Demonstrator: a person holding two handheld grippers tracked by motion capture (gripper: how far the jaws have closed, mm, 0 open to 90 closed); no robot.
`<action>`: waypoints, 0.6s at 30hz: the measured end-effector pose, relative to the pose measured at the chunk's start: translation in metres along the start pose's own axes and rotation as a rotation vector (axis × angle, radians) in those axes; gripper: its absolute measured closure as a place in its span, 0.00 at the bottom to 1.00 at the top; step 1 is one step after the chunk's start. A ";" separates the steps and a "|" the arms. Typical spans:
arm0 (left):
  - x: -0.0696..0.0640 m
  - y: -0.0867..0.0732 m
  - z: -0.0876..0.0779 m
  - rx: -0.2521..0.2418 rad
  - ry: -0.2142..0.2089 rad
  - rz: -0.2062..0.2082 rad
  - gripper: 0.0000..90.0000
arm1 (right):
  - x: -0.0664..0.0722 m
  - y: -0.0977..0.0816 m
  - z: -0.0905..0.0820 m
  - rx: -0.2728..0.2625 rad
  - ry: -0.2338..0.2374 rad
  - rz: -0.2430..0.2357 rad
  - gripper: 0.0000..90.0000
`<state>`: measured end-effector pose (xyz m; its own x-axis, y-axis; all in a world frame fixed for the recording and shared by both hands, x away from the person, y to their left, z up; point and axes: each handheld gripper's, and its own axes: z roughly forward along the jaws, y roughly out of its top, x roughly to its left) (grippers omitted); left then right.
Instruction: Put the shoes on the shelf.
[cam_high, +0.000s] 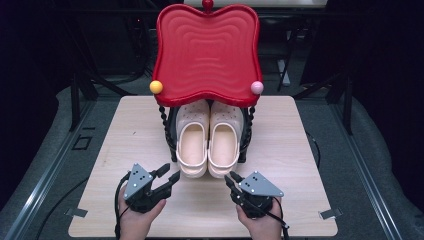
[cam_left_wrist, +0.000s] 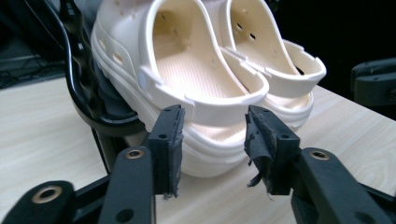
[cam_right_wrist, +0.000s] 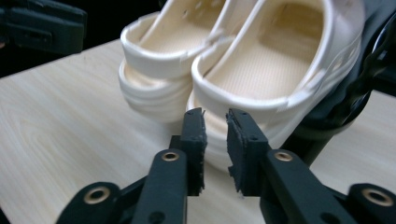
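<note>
Both of your hands enter from the near edge of the counter (cam_high: 125, 130), palms cupped under the tools, forearms cut off at the bottom of the high view. Your left claw (cam_high: 167, 175) points forward and slightly inward at the heel of the left clog (cam_high: 192, 145); its jaws stand spread, with nothing between them, the heel rim lying just beyond the tips in the left gripper view. Your right claw (cam_high: 231, 179) points at the heel of the right clog (cam_high: 223, 142); its jaws stand closer together, a narrow gap left, and no pad touches the shoe. The two cream clogs sit side by side, touching, heels toward you, toes tucked under the red tray table (cam_high: 207, 50), whose black twisted legs (cam_high: 167, 131) flank them. The tray hides the clogs' toes from above. The pad (cam_left_wrist: 261, 144) on one left jaw looks torn and frayed at its lower edge. Whether the clogs rest on the counter or on the stand's base cannot be told.
</note>
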<state>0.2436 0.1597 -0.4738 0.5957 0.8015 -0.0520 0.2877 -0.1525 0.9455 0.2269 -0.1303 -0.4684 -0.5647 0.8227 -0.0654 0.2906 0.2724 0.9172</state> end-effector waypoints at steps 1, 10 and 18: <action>0.000 -0.002 0.001 0.012 0.000 0.003 0.68 | 0.000 -0.003 0.001 0.003 0.004 0.001 0.88; -0.006 -0.019 0.008 0.060 -0.015 0.014 0.79 | -0.002 -0.021 0.011 0.052 0.015 0.031 0.91; -0.003 -0.032 0.016 0.097 -0.034 0.001 0.88 | -0.001 -0.031 0.022 0.089 0.026 0.026 0.95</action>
<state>0.2450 0.1531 -0.5089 0.6205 0.7817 -0.0631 0.3572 -0.2101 0.9101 0.2354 -0.1291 -0.5053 -0.5753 0.8174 -0.0307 0.3723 0.2951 0.8799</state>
